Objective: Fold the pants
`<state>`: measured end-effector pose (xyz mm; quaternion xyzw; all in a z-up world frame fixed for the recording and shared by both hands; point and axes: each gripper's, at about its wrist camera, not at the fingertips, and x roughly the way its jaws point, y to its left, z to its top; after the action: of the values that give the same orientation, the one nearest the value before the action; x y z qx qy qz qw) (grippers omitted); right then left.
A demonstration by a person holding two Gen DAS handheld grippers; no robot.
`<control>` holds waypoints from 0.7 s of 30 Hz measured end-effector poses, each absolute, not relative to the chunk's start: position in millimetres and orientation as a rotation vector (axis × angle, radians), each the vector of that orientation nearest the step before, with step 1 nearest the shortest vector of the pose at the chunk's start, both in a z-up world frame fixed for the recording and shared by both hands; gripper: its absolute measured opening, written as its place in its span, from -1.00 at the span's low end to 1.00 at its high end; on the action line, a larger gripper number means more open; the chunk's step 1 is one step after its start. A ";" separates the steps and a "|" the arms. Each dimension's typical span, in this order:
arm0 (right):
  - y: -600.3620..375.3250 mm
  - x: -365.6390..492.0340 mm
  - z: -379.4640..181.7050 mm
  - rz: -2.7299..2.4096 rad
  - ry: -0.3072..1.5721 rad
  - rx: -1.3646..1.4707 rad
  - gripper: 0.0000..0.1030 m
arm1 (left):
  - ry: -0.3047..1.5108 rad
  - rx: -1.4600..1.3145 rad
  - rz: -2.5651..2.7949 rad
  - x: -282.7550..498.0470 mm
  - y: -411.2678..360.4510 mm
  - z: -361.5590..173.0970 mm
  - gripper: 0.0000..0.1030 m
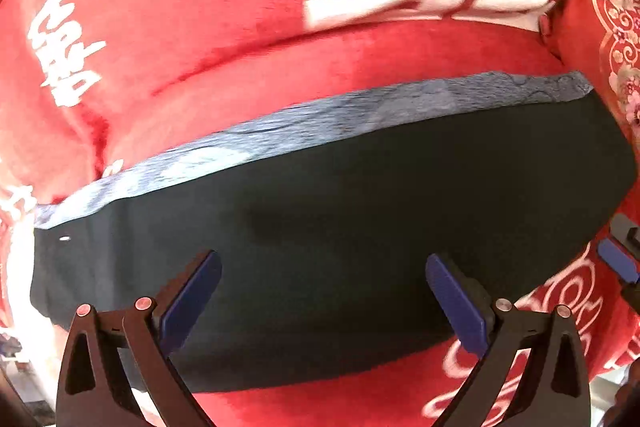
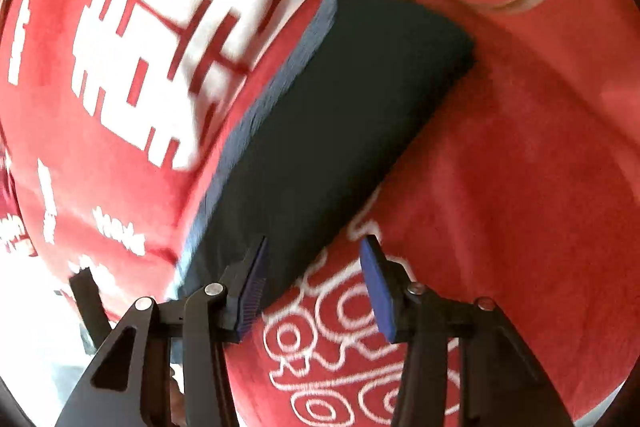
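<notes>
Between and beyond the fingers of the left gripper (image 1: 323, 293), the folded pants (image 1: 340, 223) are seen lying flat on a red blanket (image 1: 180, 39). The dark fabric is spread across the full gap between the two blue pads (image 1: 456, 301), and a grey band (image 1: 280, 131) is seen along the edge farthest from the fingertips. The left jaws are spread wide, with nothing clamped between them; whether the tips touch the fabric cannot be told.

Ahead of the right gripper (image 2: 316, 285), the same pants (image 2: 320, 131) are seen as a long dark strip running away from the fingertips toward the upper right. The near end of the strip lies at the left-hand finger (image 2: 250, 291), while the other finger stands over bare red blanket (image 2: 520, 187) with white swirl print. The right jaws are set partly apart and nothing is gripped between them. The right-wrist view is blurred, so contact between the left-hand finger and the fabric cannot be told.
</notes>
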<state>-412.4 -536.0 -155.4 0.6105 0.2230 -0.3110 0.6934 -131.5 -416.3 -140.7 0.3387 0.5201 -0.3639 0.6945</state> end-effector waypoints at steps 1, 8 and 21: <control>-539.5 -417.4 -156.9 -0.701 0.474 1.382 -0.01 | 1.163 0.763 -0.809 -134.4 -420.5 -146.1 1.00; -539.0 -437.5 -177.4 -0.732 0.303 1.506 -0.01 | 1.210 0.702 -0.798 -132.5 -417.3 -161.1 1.00; -575.1 -408.9 -181.0 -0.763 0.225 1.403 0.02 | 1.174 0.709 -0.816 -138.9 -421.7 -159.7 1.00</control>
<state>-408.9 -575.1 -181.0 0.6280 0.1009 -0.3414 0.6920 -138.9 -421.7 -159.7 0.3182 0.5265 -0.3662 0.6982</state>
